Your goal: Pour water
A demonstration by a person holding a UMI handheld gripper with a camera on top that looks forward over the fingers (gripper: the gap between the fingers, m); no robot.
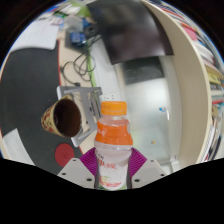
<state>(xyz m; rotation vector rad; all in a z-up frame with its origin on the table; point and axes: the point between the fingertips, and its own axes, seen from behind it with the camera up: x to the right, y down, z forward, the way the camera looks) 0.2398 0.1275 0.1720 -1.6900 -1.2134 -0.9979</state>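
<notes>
- Gripper (111,172): both fingers closed on the lower body of a bottle (111,150); magenta pads (84,160) press it from either side, no gap seen.
- Bottle: orange cap (113,108), orange drink label, pale liquid below; upright, held off the table, centred betw. fingers.
- Cap looks on – can't tell if it's loosened. Judgement: no pour possible till cap is off.
- Just left of bottle, a bit beyond: paper cup (66,118), dark inside, tilted in this view w/ mouth facing bottle; near but not touching.
- Red round thing (64,154) on the white table (150,110) below the cup, id unclear.
- Beyond: cables (75,70), dark monitor (130,30).
- Step in hand, as I judge: carry bottle to cup, approx. early in task.
- To do it well: keep grip firm & low, bring neck over cup rim, tip slowly toward cup; watch cup – light, may tip if bumped.
</notes>
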